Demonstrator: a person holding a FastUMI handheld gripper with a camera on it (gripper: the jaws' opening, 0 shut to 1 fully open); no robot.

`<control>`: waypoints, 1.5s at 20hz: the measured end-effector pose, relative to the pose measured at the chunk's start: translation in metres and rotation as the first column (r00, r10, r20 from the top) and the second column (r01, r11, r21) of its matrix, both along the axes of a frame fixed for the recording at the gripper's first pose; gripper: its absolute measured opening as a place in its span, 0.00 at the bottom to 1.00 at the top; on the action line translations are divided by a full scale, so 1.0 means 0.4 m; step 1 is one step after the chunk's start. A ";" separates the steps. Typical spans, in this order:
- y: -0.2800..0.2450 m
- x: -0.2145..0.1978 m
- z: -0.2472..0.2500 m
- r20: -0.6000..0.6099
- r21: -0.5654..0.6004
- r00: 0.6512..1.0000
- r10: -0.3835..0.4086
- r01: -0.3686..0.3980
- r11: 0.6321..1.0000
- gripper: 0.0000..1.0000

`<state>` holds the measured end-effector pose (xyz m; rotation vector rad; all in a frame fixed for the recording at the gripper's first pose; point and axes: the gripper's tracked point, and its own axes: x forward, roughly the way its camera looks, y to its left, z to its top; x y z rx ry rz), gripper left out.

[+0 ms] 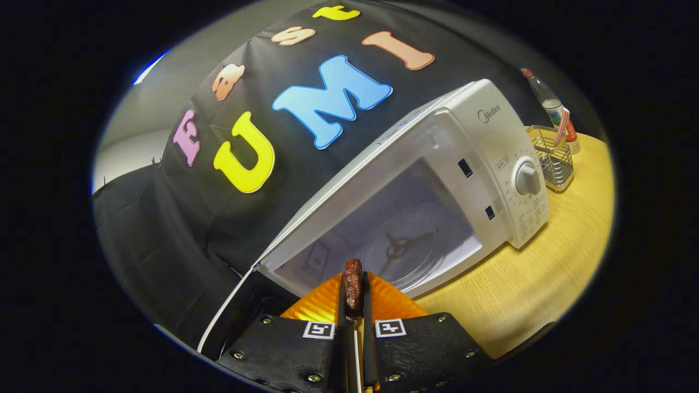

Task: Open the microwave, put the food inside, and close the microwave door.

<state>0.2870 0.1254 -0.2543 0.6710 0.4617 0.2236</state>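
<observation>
The gripper (353,303) had its two fingers drawn almost together, pinching a thin, dark reddish-brown piece of food (353,285) that stood on edge between them, both fingers pressing its sides. The food poked up just past the fingertips, in front of the open cavity of the white microwave (437,180). The microwave door (229,311) hung swung out beside the fingers, and the glass turntable (404,251) showed inside, bare. The microwave sat on the wooden worktop (524,284), its control dial (527,178) on the side toward the worktop's far corner. At that far corner stood a wire basket (554,158), with a bottle (551,106) just behind it.
</observation>
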 end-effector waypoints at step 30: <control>-0.076 0.243 -0.134 0.119 -0.541 0.992 -0.038 0.097 0.835 0.96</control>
